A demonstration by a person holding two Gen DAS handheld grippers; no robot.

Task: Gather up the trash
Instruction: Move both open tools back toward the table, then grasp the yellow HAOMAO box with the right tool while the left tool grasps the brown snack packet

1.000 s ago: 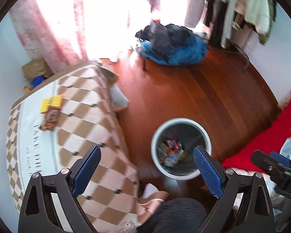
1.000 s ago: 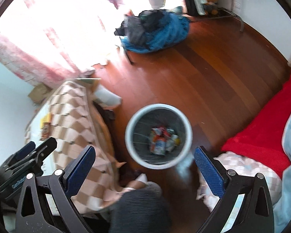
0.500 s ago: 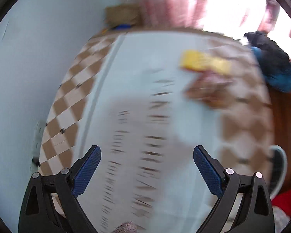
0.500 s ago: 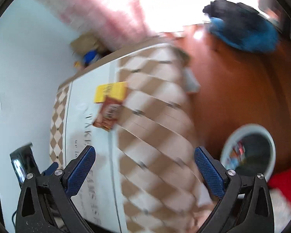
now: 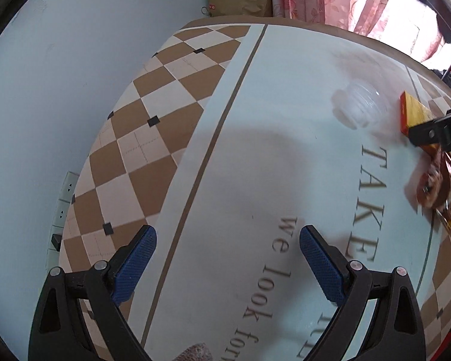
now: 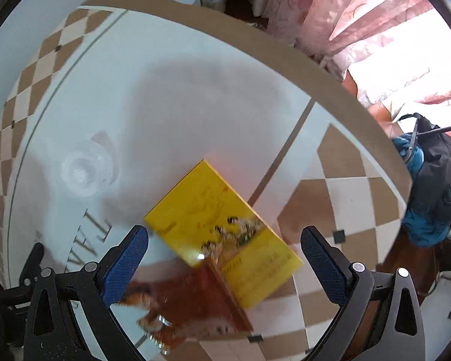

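The right gripper has its blue-padded jaws spread wide and empty above a flat yellow cardboard box and a reddish-brown snack wrapper, which touch each other on the checkered brown-and-cream tablecloth. The left gripper is also wide apart and empty, above the pale middle of the cloth. A clear plastic cup lid lies near the box.

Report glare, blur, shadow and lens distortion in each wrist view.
Left wrist view: fisheye bends the table edge; a broad soft shadow lies mid-table; the brown wrapper at the right rim is smeared. Right wrist view: curtains blow out white at the window; a hot glint sits on the yellow box; the brown wrapper is motion-blurred.
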